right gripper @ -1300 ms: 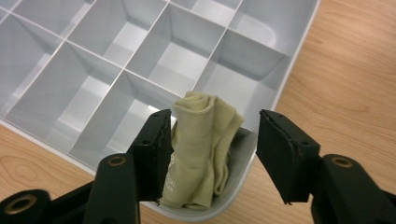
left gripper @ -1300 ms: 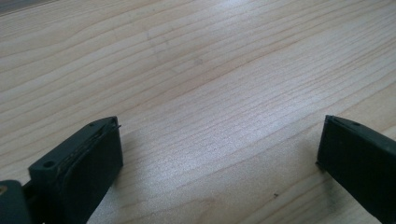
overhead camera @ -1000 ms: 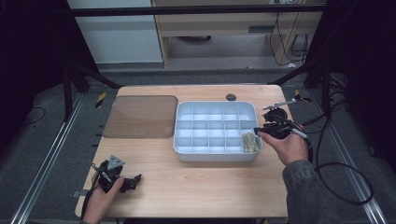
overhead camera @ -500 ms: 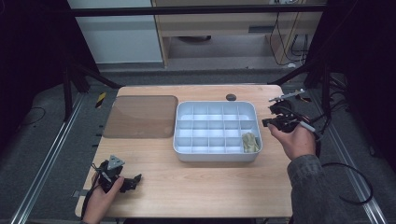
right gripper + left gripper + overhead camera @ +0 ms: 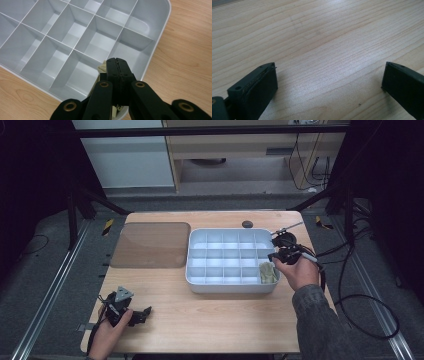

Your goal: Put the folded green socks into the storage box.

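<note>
**Soft pale bundle sits in the tray's corner cell**

High view: on the wooden table (image 5: 210, 320) a white compartment tray (image 5: 200, 282) lies beside a brown translucent lid (image 5: 150, 245). A pale, crumpled bundle (image 5: 268, 273) rests in the tray's near right corner compartment. The right gripper (image 5: 276, 255) hovers over the tray's right edge, just above and behind that bundle. The left gripper (image 5: 145, 312) rests at the table's near left corner, well apart from the tray.

Left gripper view: its two jaws stand wide apart over bare wood, with nothing between them.

Right gripper view: the right gripper (image 5: 117, 62) has its jaws pressed flat together, with nothing pinched. A sliver of the bundle (image 5: 102, 67) peeks out just beside and below the tips.

The bundle looks light, soft and yielding, likely cloth or crumpled paper, so it should neither slip nor break. The cell walls crowd it; a pinch from above on a raised fold near the middle seems best.
</note>
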Demonstrator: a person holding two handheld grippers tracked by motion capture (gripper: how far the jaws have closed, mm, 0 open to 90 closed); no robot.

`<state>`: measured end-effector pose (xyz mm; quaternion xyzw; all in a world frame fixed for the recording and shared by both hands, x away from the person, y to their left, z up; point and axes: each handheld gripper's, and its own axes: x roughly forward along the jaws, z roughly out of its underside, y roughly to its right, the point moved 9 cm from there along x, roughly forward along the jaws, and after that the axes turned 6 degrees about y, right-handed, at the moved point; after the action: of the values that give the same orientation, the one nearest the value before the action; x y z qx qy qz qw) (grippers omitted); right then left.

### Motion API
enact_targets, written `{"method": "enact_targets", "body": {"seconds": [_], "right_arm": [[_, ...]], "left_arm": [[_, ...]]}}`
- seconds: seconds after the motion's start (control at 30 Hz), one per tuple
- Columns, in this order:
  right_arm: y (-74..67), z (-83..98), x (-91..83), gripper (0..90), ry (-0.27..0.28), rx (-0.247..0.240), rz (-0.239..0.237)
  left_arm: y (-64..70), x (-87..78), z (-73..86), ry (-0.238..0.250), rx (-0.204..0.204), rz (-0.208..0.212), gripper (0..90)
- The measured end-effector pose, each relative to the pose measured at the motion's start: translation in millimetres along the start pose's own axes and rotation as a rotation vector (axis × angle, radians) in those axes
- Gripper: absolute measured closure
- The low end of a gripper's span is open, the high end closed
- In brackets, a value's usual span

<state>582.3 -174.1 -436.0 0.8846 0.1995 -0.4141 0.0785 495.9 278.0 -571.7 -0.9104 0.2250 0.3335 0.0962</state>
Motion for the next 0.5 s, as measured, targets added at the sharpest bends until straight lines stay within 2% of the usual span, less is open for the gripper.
{"method": "enact_targets", "body": {"seconds": [0.5], "right_arm": [[-9.4,6.1,13.6,90.0,-0.025,-0.009,-0.019]], "left_arm": [[0.3,0.0,0.1,0.001,-0.003,0.001,0.0]]}}
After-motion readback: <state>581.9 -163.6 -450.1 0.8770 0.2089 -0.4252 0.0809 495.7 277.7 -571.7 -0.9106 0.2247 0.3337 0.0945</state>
